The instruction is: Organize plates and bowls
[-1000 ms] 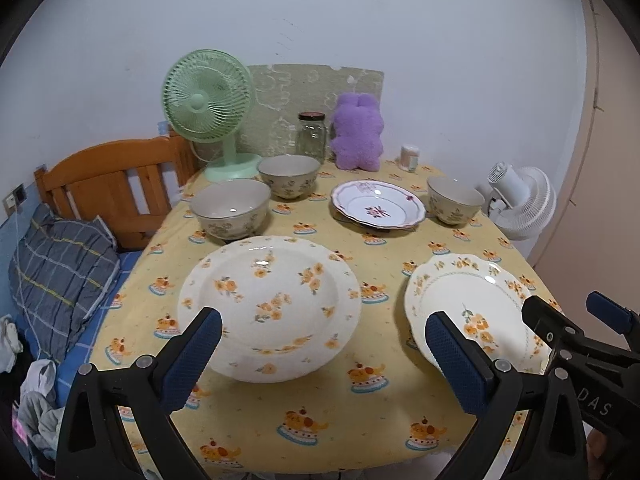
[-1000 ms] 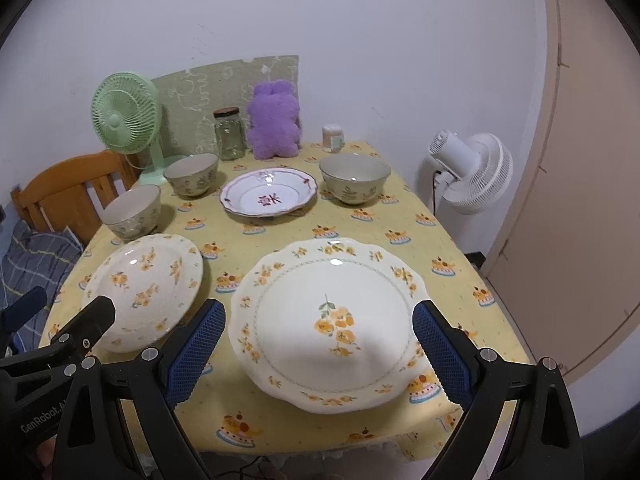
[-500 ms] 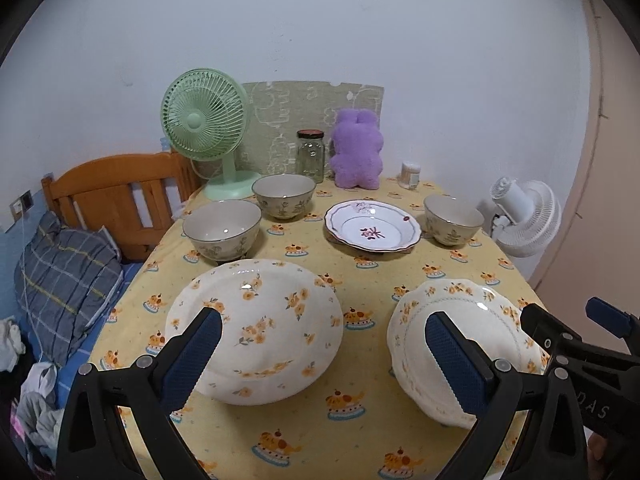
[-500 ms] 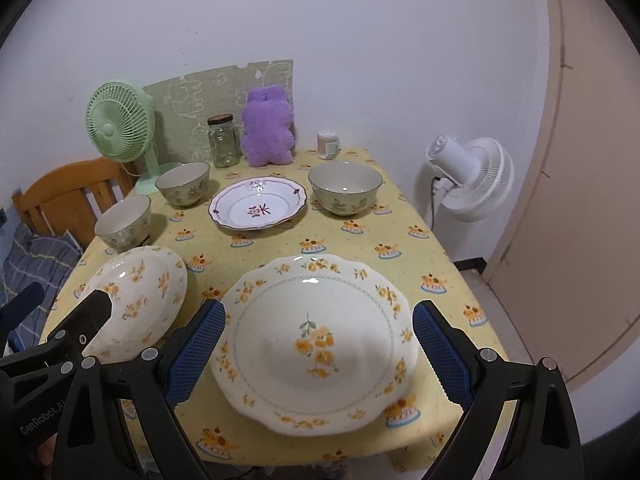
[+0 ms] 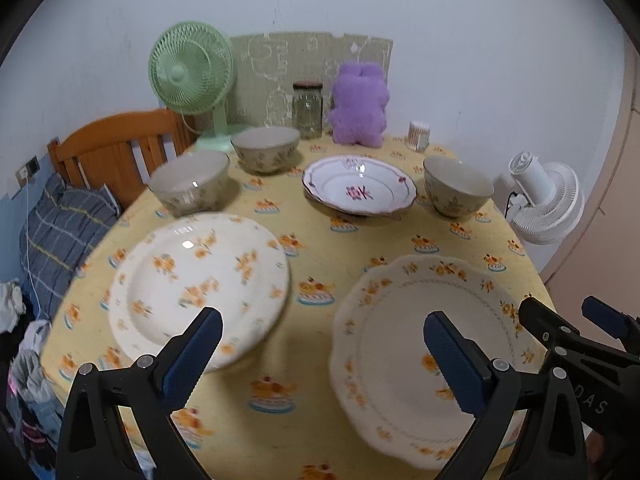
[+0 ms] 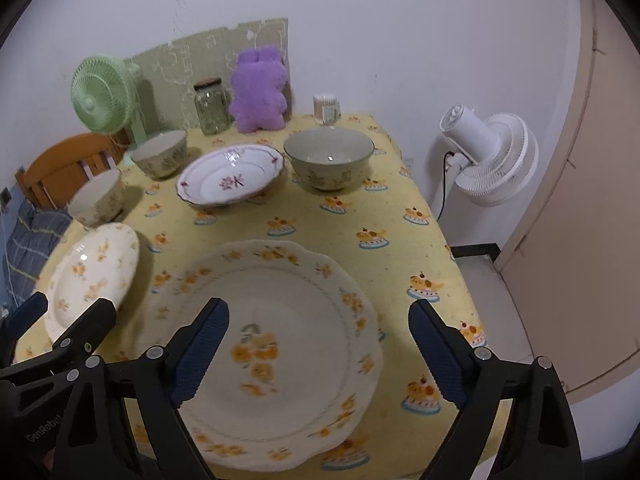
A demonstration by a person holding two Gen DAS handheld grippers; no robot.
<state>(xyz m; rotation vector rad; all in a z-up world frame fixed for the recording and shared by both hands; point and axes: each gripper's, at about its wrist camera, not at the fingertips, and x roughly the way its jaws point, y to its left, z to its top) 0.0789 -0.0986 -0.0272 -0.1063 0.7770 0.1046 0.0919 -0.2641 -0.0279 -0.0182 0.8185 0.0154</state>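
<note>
The left tongs are held wide open, empty, over the yellow-clothed table; the right tongs, just narrowed slightly, are spread above a scalloped cream flowered plate, ungripped.

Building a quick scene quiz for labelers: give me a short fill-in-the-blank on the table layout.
1. The number of bowls on the table is ____.
2. The plate with the purple rim sits between two ____.
3. The plush toy at the back is coloured ____.
4. Nothing is gripped; the jaws of the right hand-held gripper above the scalloped plate are ____.

Missing words: three; bowls; purple; open
</note>
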